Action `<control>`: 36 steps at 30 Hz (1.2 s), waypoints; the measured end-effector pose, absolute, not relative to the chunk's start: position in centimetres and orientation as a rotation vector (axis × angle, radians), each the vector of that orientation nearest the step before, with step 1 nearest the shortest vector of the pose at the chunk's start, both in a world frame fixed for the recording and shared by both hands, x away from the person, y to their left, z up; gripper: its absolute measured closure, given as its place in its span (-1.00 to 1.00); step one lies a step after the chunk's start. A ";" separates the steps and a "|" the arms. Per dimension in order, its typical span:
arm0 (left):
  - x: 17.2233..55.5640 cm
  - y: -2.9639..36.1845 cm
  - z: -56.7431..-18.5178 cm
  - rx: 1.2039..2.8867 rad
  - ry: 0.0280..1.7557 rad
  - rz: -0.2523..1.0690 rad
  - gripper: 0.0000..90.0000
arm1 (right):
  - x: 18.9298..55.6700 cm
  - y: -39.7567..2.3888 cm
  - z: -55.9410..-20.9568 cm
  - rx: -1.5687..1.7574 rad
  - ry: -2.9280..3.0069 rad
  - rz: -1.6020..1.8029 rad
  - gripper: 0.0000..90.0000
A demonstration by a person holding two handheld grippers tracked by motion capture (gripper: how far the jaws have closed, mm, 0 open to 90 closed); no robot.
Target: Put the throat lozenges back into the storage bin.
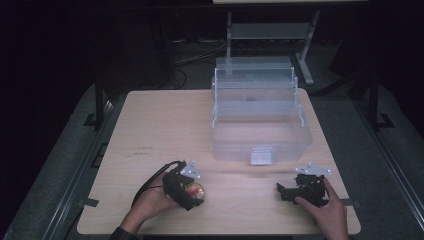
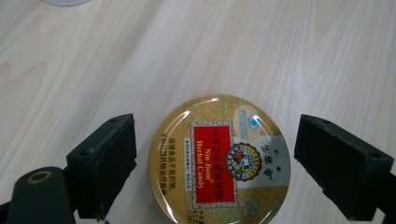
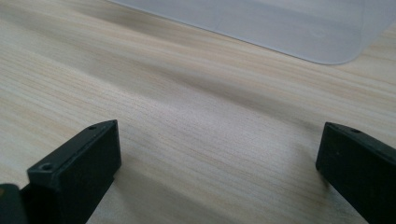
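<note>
Step in hand: closing in on the round candy tin (image 2: 219, 161) for a grasp, judged from the jaws standing either side of it.
Tin position: flat on the wooden table (image 1: 165, 125), lid up, near the front edge at about 7 o'clock from the table's middle; well apart from the clear plastic box (image 1: 260, 127).
Left gripper (image 1: 192, 192): jaws apart, straddling the tin at 9 and 3 o'clock in the left gripper view, neither one touching the rim yet.
Gap check: narrower at the 9 o'clock jaw, wider at 3 o'clock; best nudged toward 3 o'clock before squeezing, so both pads meet the rim together.
Depth: lowered until the pads sit against the tin's side wall, not over the glossy domed lid, where slipping looks likely.
Squeeze: slow and even; smooth round metal, apt to squirt out toward 12 o'clock if pinched off-centre.
Right gripper (image 1: 300, 192): jaws wide apart over bare table at about 5 o'clock from the table's middle, holding nothing.
Box: open at 1 o'clock from the table's middle, tiers folded back, a small dark item inside too blurred to name; probably where the tin goes.
Lift: straight up first, then toward 1 o'clock, clearing the near wall.
</note>
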State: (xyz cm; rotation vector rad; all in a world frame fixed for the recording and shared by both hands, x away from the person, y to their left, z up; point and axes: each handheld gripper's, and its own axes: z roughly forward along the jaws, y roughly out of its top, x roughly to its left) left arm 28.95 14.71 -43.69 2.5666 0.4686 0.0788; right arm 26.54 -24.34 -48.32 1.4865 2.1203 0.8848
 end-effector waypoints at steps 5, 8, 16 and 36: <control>28.8 14.5 -44.1 2.606 0.450 0.086 -0.73 | 26.5 -24.3 -48.3 1.486 2.120 0.885 -1.00; 28.8 14.5 -44.3 2.619 0.447 0.093 -0.73 | 26.5 -24.3 -48.3 1.486 2.120 0.885 -1.00; 28.7 14.5 -44.7 2.647 0.452 0.098 -0.73 | 26.5 -24.3 -48.3 1.486 2.120 0.885 -1.00; 28.7 14.6 -44.9 2.656 0.453 0.083 -0.58 | 26.5 -24.3 -48.3 1.486 2.120 0.885 -1.00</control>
